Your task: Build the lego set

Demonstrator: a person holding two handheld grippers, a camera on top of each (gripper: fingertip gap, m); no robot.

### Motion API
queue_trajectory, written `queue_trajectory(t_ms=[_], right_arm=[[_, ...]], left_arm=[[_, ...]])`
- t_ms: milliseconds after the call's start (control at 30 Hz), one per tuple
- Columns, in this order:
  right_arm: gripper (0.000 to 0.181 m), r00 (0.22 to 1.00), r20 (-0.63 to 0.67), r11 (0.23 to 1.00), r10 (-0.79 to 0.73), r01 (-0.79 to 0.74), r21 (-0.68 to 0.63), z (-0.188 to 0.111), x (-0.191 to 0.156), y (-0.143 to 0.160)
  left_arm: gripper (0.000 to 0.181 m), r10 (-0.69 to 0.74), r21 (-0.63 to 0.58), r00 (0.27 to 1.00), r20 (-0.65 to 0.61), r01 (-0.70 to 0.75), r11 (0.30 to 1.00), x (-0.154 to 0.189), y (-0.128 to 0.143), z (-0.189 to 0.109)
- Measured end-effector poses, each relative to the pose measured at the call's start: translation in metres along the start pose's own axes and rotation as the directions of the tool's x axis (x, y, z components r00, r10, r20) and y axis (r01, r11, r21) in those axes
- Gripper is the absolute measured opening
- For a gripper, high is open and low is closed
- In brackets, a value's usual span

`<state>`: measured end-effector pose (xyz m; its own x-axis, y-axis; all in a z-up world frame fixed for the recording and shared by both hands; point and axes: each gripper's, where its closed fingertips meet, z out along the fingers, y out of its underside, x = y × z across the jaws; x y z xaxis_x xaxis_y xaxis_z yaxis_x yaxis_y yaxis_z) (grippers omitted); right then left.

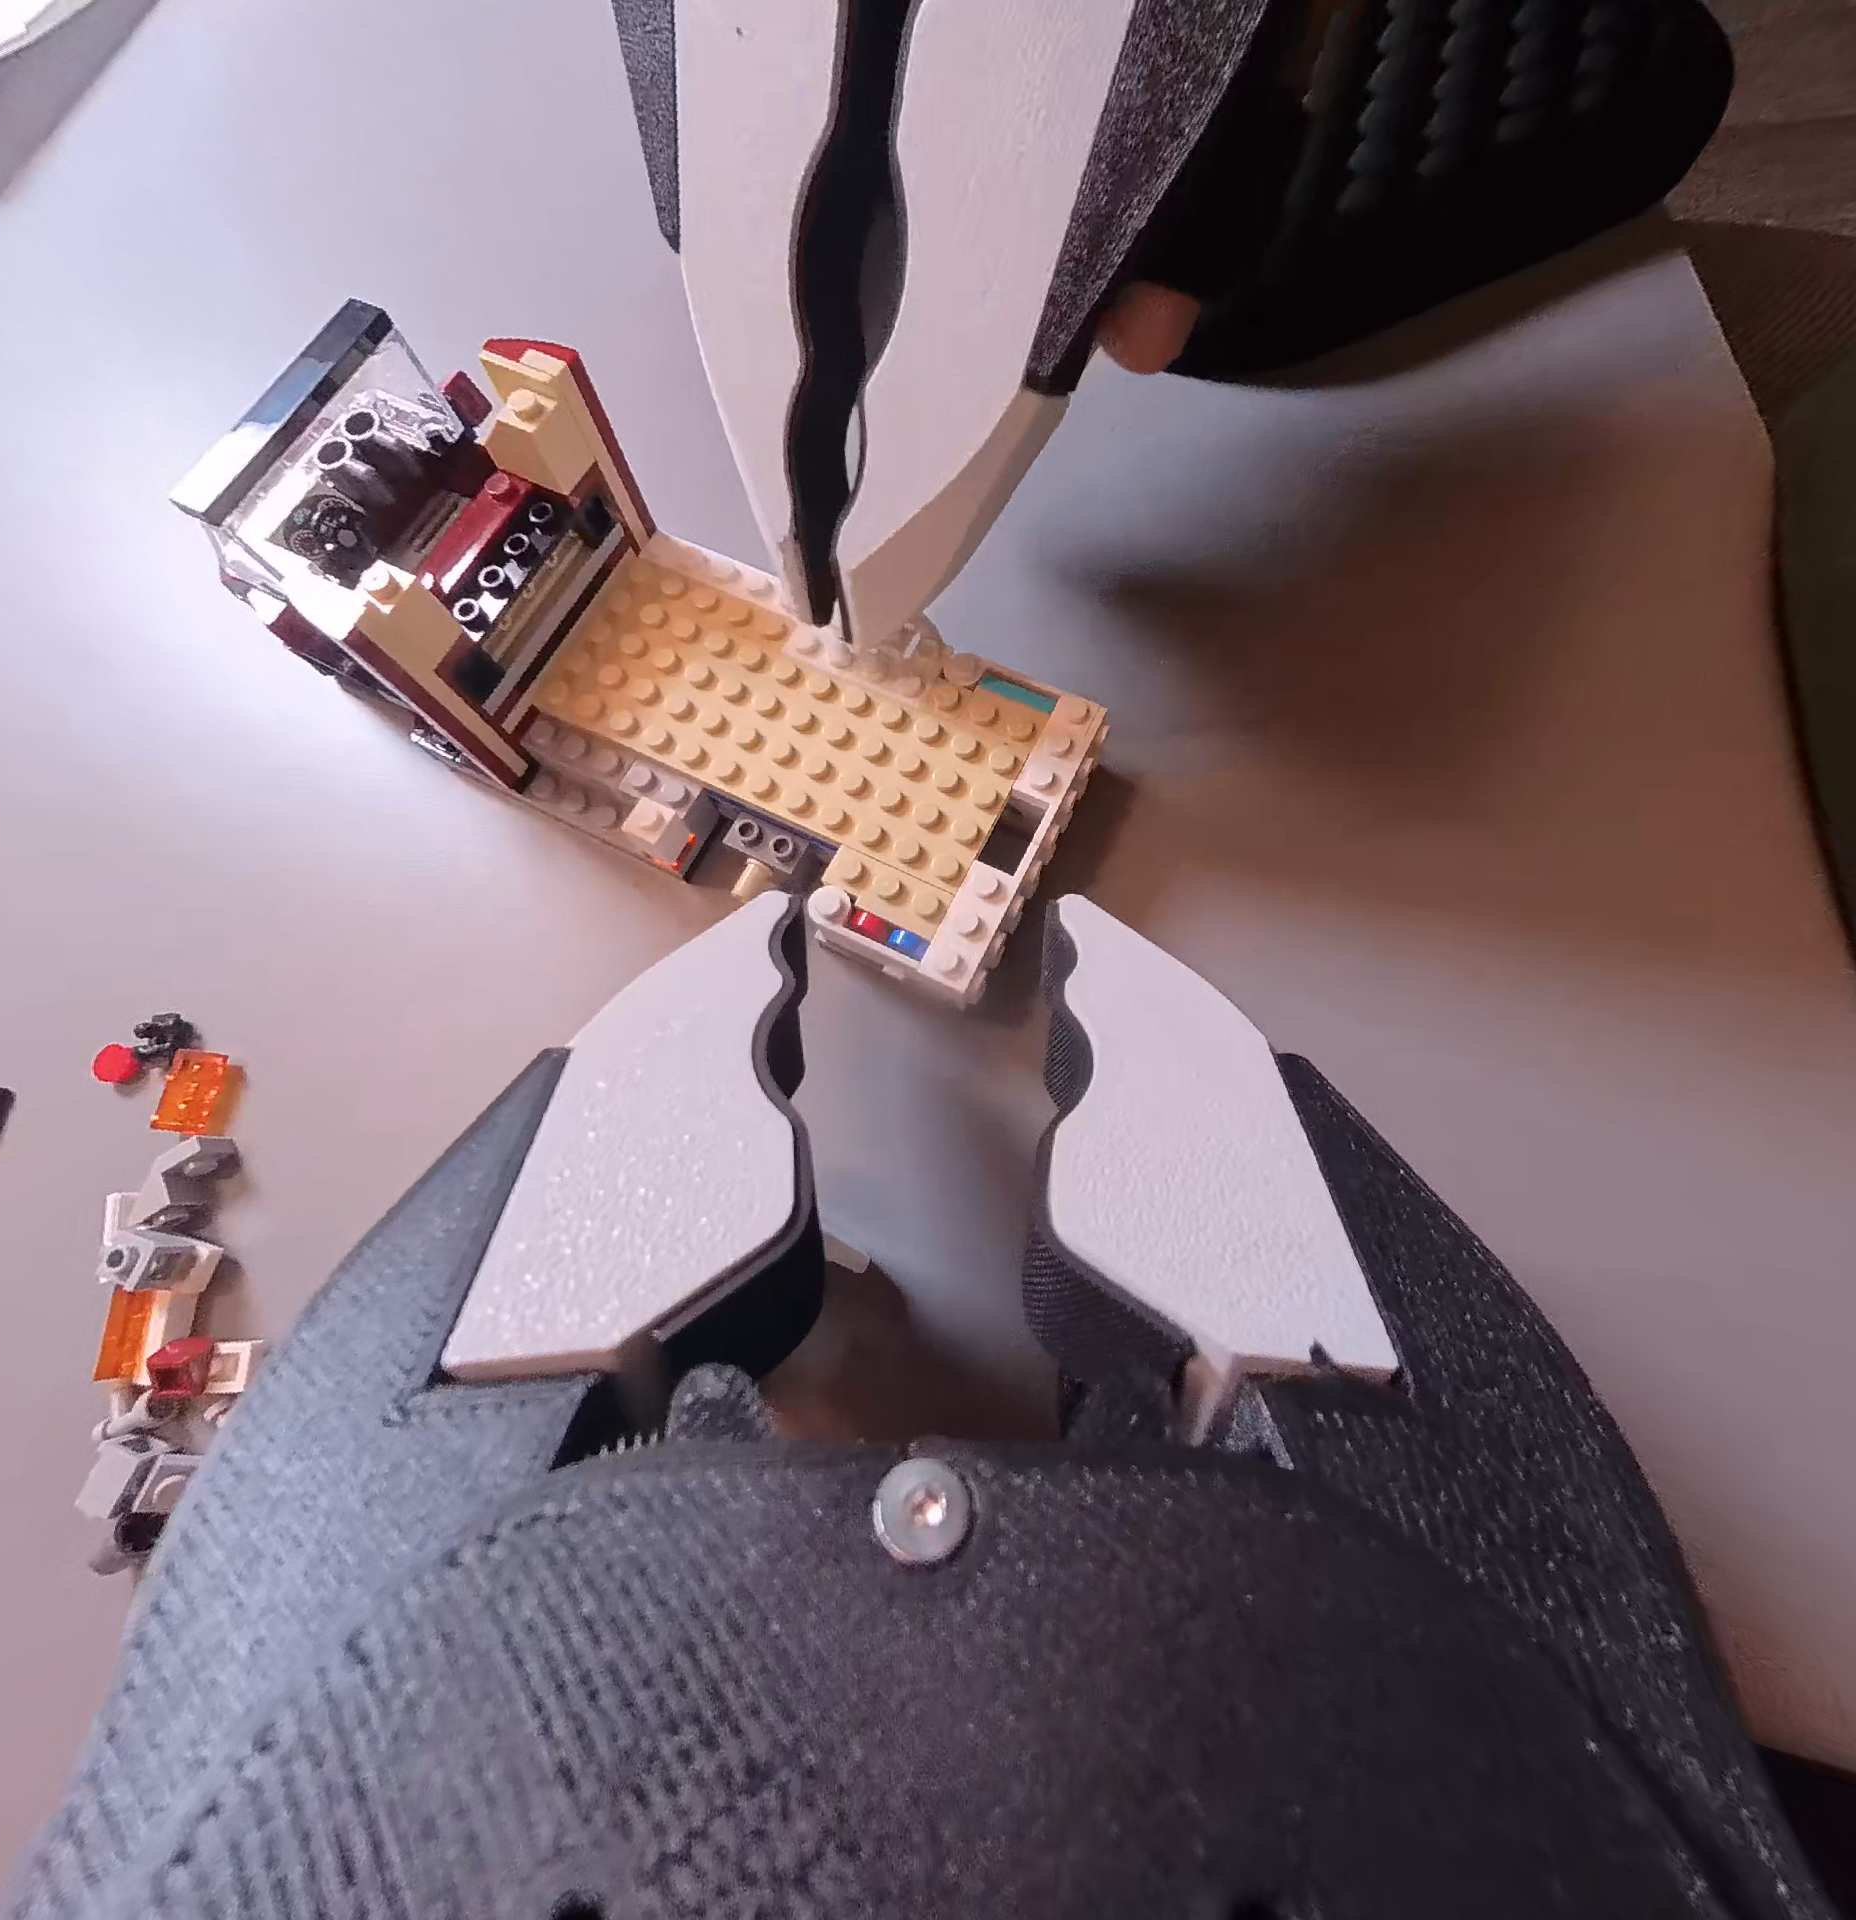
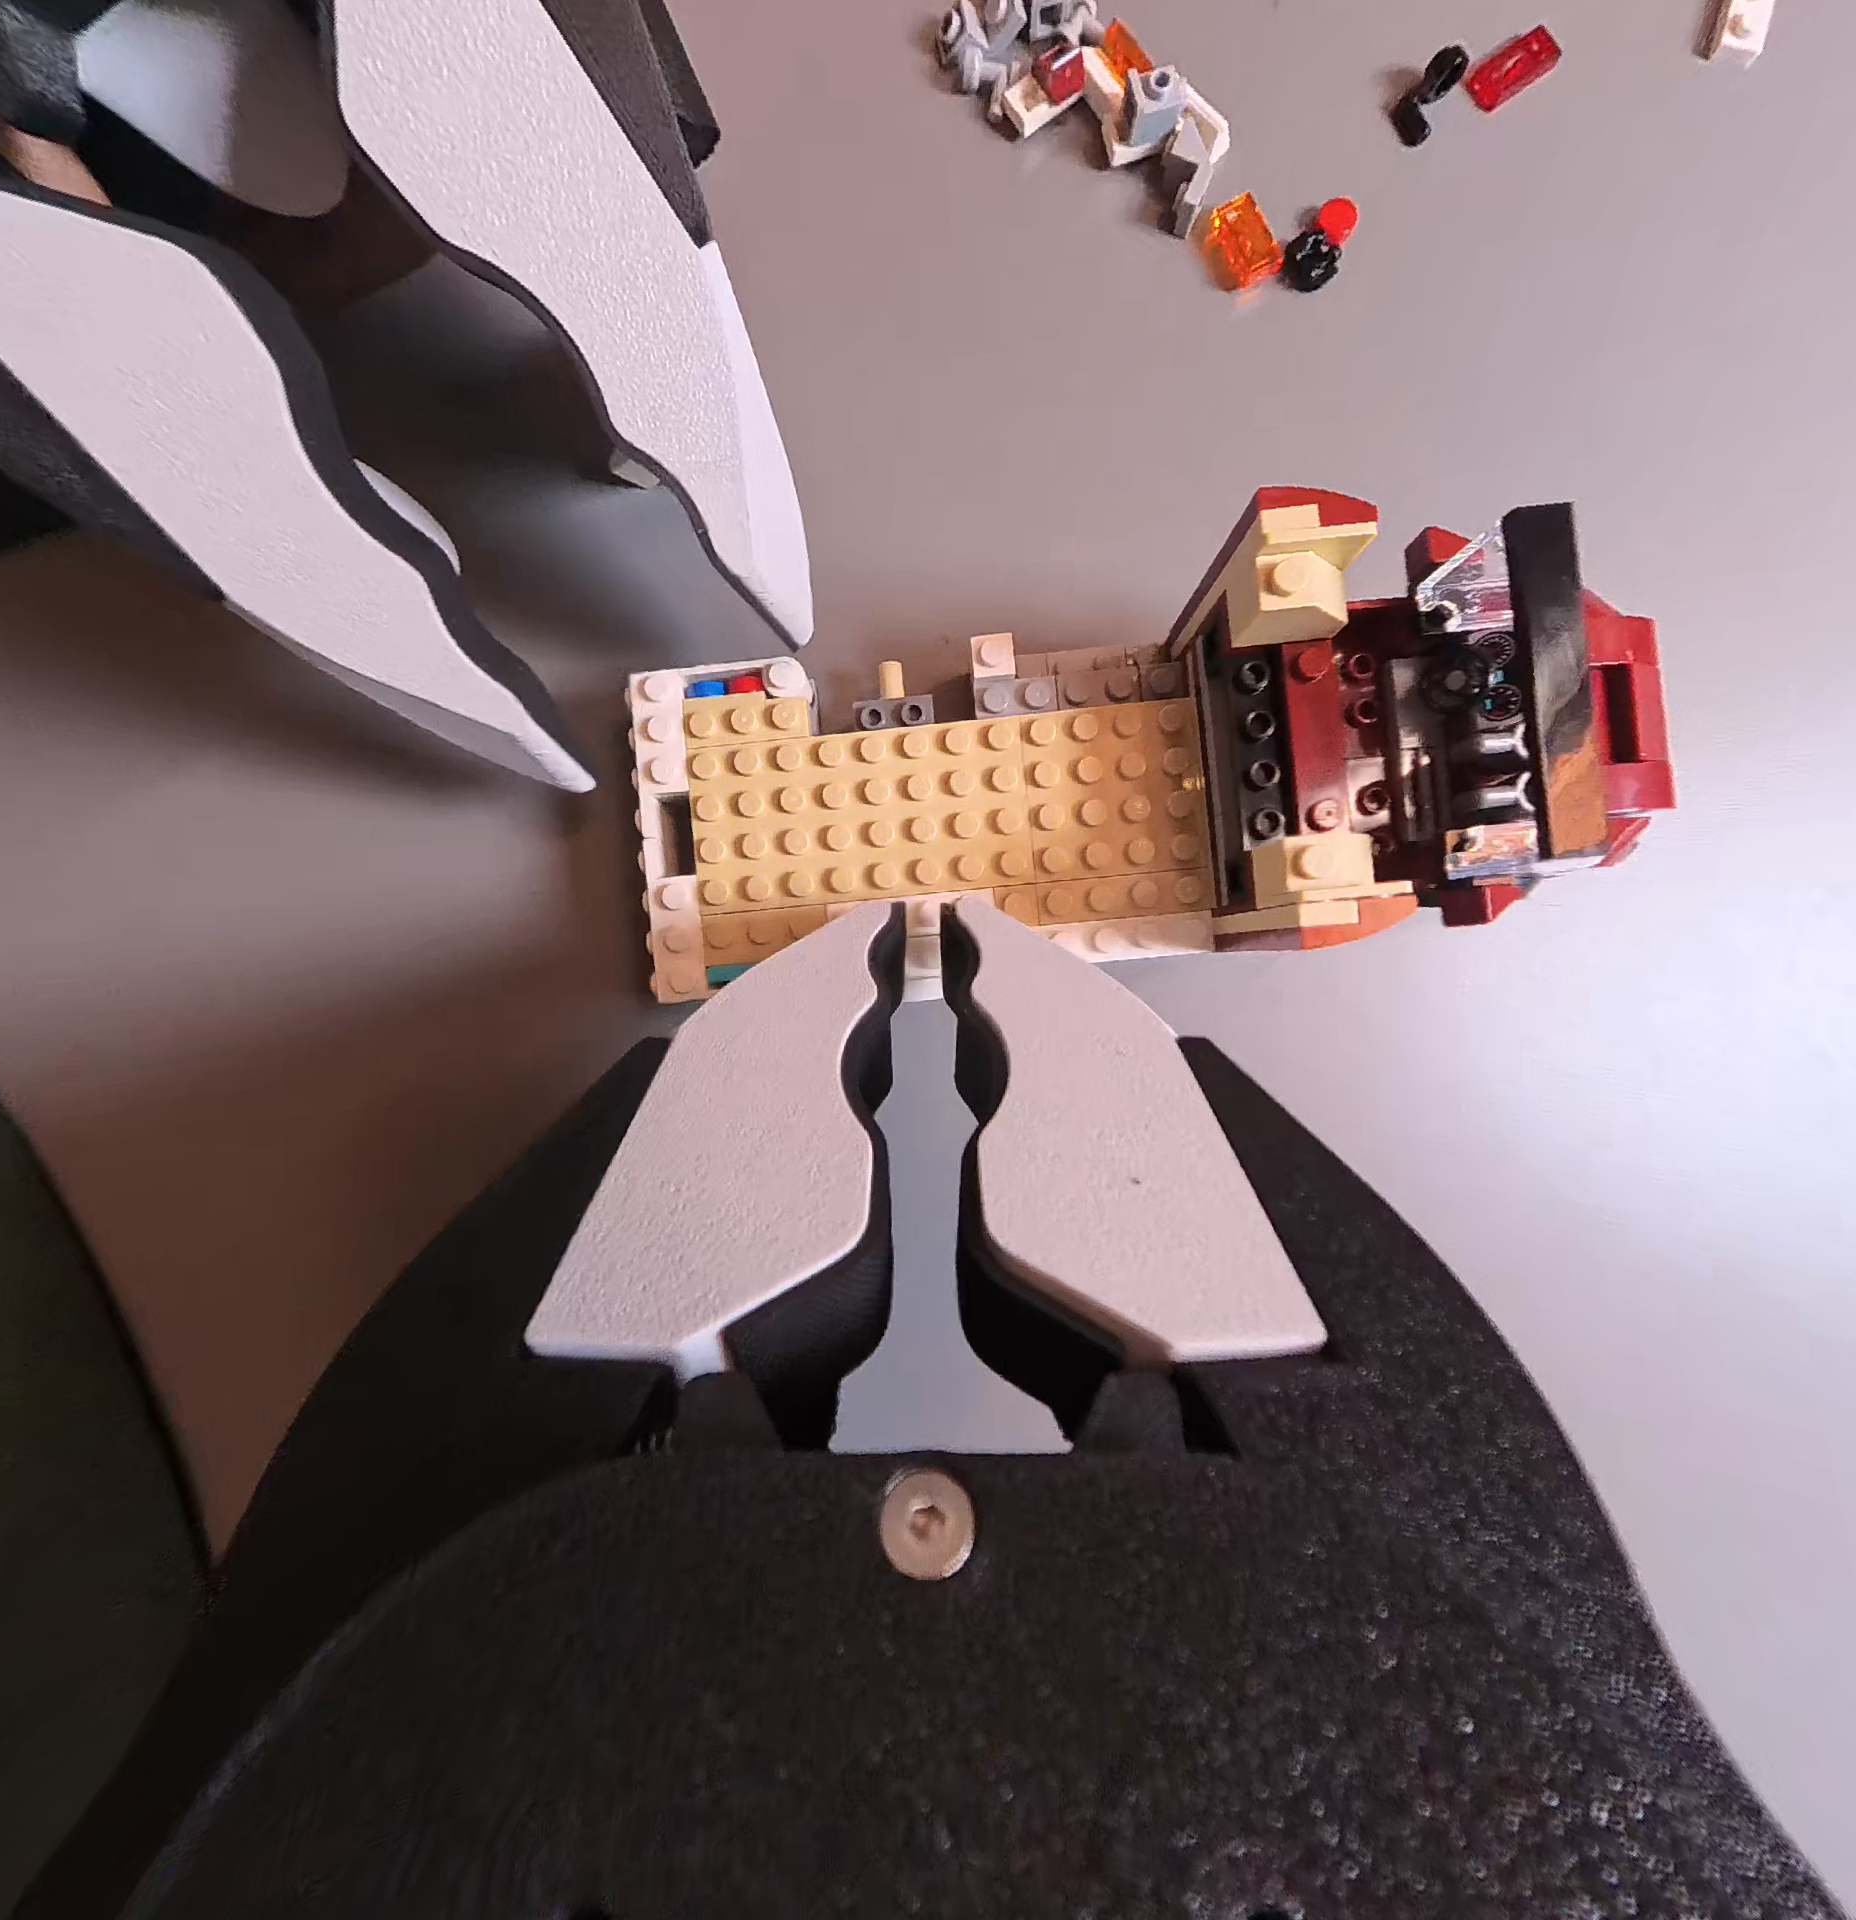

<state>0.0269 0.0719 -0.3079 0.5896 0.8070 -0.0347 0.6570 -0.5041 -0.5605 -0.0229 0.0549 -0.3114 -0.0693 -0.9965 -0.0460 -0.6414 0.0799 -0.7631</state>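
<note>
Here the left claw is seen spread wide, with nothing between its fingers, its tips just beside the white rear corner of the lego truck, where a small red and blue piece is set. The truck is laid on the grey desk, its tan studded bed lying straight ahead of the left claw and its dark red cab with a clear windscreen at the far end.

From the right wrist view, the right claw is seen narrowed to a slim gap at the near long edge of the bed, with a small white piece between its tips; whether the piece is actually pinched cannot be told. In the left wrist view the same claw is pointed down at the far edge of the bed.

Farther off, well apart from the truck, loose bricks are scattered on the desk: grey, white, orange and red pieces, with a few black ones.
</note>
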Motion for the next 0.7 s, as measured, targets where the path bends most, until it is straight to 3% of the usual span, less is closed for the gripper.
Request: queue_trajectory(t_ms=[533, 700], right_arm=[[0.002, 0.998, 0.040, 0.997, -0.038, 0.041, -0.072, 0.0045, -0.0071, 0.0044], [0.002, 0.996, 0.052, 0.984, -0.076, 0.083, -0.155, 0.0046, -0.0074, 0.0055]], left_arm=[[0.036, 0.002, -0.024, 1.000, 0.015, -0.002, 1.000, -0.0025, 0.0059, 0.0030], [0.036, 0.000, -0.028, 1.000, 0.018, 0.000, 1.000, -0.0018, 0.0058, 0.0035]])
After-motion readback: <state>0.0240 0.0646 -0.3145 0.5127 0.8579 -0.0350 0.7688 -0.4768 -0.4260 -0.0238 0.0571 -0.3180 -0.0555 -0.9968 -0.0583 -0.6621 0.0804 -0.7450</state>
